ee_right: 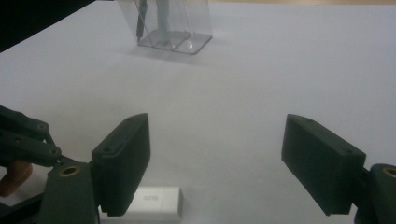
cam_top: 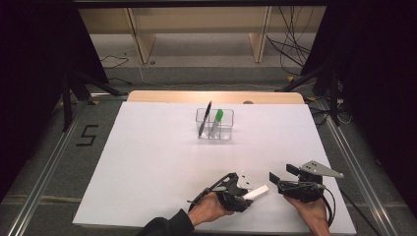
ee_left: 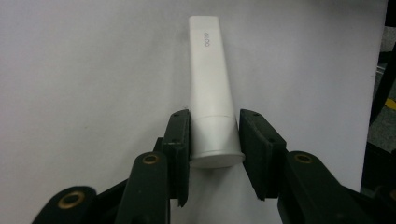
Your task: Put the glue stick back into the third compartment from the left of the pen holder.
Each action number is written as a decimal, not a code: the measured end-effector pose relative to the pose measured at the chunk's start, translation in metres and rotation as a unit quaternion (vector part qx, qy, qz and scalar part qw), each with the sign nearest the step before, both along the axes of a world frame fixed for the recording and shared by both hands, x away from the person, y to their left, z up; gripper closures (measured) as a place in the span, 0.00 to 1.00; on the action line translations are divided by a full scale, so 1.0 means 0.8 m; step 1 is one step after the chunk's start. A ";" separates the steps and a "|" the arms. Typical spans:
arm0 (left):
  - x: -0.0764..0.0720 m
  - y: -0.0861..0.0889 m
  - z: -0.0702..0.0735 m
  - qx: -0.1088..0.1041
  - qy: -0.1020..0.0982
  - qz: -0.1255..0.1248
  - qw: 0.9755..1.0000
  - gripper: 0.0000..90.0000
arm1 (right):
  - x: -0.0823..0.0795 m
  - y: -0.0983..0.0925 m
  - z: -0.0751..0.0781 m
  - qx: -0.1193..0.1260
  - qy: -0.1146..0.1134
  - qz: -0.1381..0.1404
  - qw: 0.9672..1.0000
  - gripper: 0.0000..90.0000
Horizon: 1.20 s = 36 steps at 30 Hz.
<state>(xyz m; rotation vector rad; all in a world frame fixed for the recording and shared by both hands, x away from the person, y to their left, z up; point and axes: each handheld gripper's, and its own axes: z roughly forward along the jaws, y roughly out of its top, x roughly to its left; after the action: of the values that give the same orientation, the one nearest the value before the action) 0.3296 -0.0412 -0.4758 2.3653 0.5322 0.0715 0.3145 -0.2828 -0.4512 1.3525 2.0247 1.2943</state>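
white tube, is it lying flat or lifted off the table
Cannot tell. The white tube sits cap-end between the left gripper's pads, which press its sides, pointing level across the white table.

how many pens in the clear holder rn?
2. A black pen leans in the left compartment of the holder; a green-capped marker stands in the next one. The white tube in the left tongs is outside it.
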 end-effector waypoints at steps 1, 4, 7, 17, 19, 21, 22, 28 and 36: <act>0.002 0.003 0.002 0.000 0.002 -0.002 1.000 0.72 | 0.000 0.000 0.000 0.000 0.000 0.001 1.000 0.28; 0.009 0.009 0.010 -0.004 0.005 -0.005 1.000 0.72 | 0.000 0.000 0.002 0.005 0.000 0.000 1.000 0.28; 0.013 0.017 0.021 -0.006 0.004 -0.009 1.000 0.72 | -0.001 0.000 0.004 0.005 -0.003 0.002 1.000 0.28; 0.028 0.049 0.056 0.005 0.028 -0.025 0.999 0.72 | -0.005 0.012 0.013 0.011 -0.012 0.024 1.000 0.28; 0.031 0.056 0.064 0.002 0.033 -0.025 0.999 0.72 | -0.006 0.014 0.013 0.013 -0.010 0.028 0.999 0.28; 0.035 0.064 0.070 0.001 0.038 -0.024 0.999 0.72 | -0.007 0.017 0.014 0.013 -0.011 0.035 0.999 0.28; 0.037 0.068 0.072 -0.001 0.041 -0.023 0.999 0.72 | -0.007 0.019 0.014 0.014 -0.014 0.039 0.999 0.28; 0.046 0.087 0.083 -0.003 0.059 -0.020 0.998 0.72 | -0.014 0.036 0.019 0.011 -0.024 0.072 0.997 0.28; 0.053 0.102 0.090 -0.003 0.081 -0.019 0.997 0.72 | -0.025 0.075 0.021 -0.025 -0.045 0.134 0.990 0.28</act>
<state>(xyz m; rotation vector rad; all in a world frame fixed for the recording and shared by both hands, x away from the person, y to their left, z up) 0.3717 0.0402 -0.4036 2.3877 0.5638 -0.1389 0.2946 -0.2227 -0.4344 1.0063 2.2148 1.3784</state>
